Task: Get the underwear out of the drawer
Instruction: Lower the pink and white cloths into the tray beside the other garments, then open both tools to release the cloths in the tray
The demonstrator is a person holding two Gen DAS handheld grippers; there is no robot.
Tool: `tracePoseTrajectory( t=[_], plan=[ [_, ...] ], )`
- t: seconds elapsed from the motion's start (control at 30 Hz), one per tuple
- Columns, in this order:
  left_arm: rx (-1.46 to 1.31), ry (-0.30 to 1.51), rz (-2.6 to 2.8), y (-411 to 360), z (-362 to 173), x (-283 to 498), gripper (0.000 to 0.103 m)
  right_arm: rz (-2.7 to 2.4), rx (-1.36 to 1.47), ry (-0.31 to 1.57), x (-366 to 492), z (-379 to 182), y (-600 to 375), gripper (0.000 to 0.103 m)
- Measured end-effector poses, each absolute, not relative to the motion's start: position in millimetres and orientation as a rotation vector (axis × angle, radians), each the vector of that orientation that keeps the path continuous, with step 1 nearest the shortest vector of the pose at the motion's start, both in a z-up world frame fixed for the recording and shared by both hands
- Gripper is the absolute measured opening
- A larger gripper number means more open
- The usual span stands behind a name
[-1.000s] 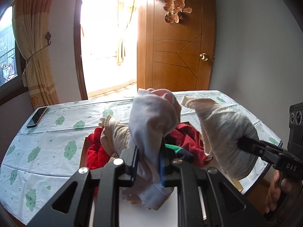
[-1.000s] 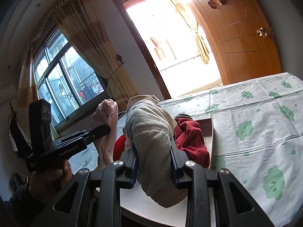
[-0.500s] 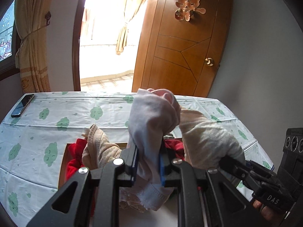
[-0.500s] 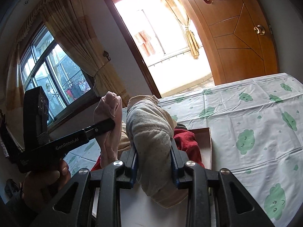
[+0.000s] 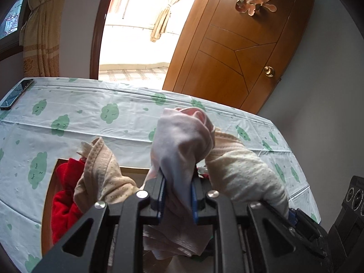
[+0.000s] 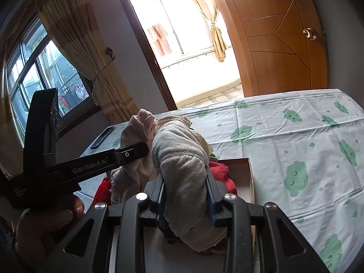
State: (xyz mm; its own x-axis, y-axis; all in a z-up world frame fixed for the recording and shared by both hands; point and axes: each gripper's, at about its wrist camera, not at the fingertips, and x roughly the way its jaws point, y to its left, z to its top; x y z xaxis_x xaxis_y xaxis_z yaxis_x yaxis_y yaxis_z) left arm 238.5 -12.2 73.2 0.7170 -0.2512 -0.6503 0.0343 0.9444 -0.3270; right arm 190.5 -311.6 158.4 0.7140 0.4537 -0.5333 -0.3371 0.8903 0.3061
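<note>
Left gripper [image 5: 177, 191] jaws clamp pale pink underwear [image 5: 182, 141]; cream underwear [image 5: 243, 170] just right; drawer [image 5: 49, 195] holds red cloth [image 5: 63, 195].

Soft cloth against matt black plastic, polished wood behind

The pale pink underwear [image 5: 182, 141] is smooth, fine-knit cloth; the cream underwear [image 6: 182, 159] is thicker, with a dotted eyelet texture. The left gripper [image 5: 177, 195] and the right gripper [image 6: 185, 198] are matt black plastic with shiny metal screw heads and blue pads on the jaws. The worktop [image 5: 91, 118] wears a smooth, creased printed cover with a slight sheen. The door [image 5: 232, 52] is glossy varnished wood with a shiny brass knob [image 5: 269, 71].
</note>
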Motion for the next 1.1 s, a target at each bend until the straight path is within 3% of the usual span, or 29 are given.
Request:
tracePoseTrajectory(
  t=[0.3, 0.57, 0.77, 1.1],
  plan=[
    [-0.242, 0.799, -0.138, -20.5, 45.7, 244.5, 0.023, 0.44, 0.144, 0.704, 198.2, 136.0, -304.6, 0.039],
    [-0.203, 0.788, -0.155, -27.5, 53.8, 237.9, 0.048, 0.449, 0.129, 0.695, 191.2, 137.5, -304.2, 0.064],
    [-0.187, 0.763, -0.164, -27.3, 59.9, 232.0, 0.065, 0.432, 0.138, 0.675, 186.3, 143.0, -308.3, 0.069],
    [-0.213, 0.708, -0.178, -21.0, 70.7, 215.8, 0.075, 0.452, 0.135, 0.626, 168.7, 151.1, -312.2, 0.071]
  ],
)
